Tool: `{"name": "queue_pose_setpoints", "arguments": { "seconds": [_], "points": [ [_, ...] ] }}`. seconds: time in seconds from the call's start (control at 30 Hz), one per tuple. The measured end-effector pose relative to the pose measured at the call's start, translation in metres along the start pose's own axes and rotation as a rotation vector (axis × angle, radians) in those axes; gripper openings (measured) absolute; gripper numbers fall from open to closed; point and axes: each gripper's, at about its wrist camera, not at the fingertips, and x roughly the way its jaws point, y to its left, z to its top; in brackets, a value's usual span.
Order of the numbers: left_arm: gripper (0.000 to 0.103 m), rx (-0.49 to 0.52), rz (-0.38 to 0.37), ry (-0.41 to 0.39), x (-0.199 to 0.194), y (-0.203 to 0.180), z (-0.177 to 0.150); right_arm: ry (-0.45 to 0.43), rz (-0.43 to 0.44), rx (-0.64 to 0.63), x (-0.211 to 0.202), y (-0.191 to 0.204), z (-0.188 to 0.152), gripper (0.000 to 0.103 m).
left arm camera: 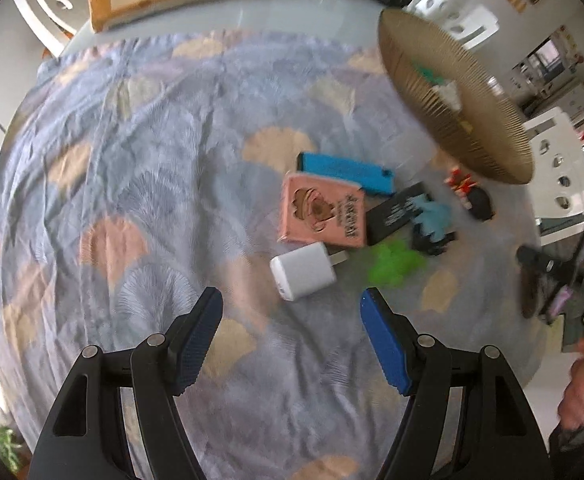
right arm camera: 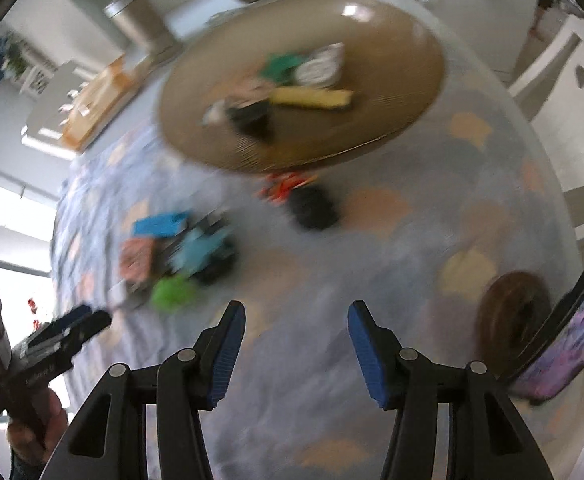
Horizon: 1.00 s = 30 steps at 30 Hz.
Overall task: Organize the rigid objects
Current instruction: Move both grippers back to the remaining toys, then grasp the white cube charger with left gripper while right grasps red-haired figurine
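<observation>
Both grippers hang over the cloth-covered counter [left arm camera: 132, 168] with nothing between their fingers — the left gripper [left arm camera: 291, 310] stands wide, the right gripper [right arm camera: 296, 322] narrower. Just ahead of the left one lies a white charger [left arm camera: 303, 276], touching a pink box [left arm camera: 323, 214] crowded by a blue case [left arm camera: 345, 172], black box [left arm camera: 395, 210] and green toy [left arm camera: 393, 262] — the brown tray [right arm camera: 391, 40] beyond already holds several items

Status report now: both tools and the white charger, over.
Left tool open, empty. Right tool open, empty. White charger on cloth just ahead of left tool, pink box touching it behind.
</observation>
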Motion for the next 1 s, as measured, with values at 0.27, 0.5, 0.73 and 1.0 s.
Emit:
{"name": "queue_pose_setpoints", "arguments": {
  "seconds": [0.27, 0.5, 0.73, 1.0],
  "points": [
    [0.07, 0.001, 0.019, 0.028, 0.018, 0.003, -0.002, -0.057, -0.069, -0.171, 0.035, 0.012, 0.033, 0.052],
    [0.068, 0.028, 0.017, 0.022, 0.02, -0.003, -0.001, -0.063, -0.093, -0.241, 0.06, 0.024, 0.049, 0.053],
    [0.034, 0.143, 0.054, -0.039, 0.023, -0.03, 0.006, -0.079, -0.069, -0.259, 0.058, 0.03, 0.03, 0.033],
    [0.033, 0.206, 0.004, -0.051, 0.015, -0.03, -0.008, -0.011, 0.021, -0.176, 0.042, 0.018, -0.021, 0.033]
  ]
}}
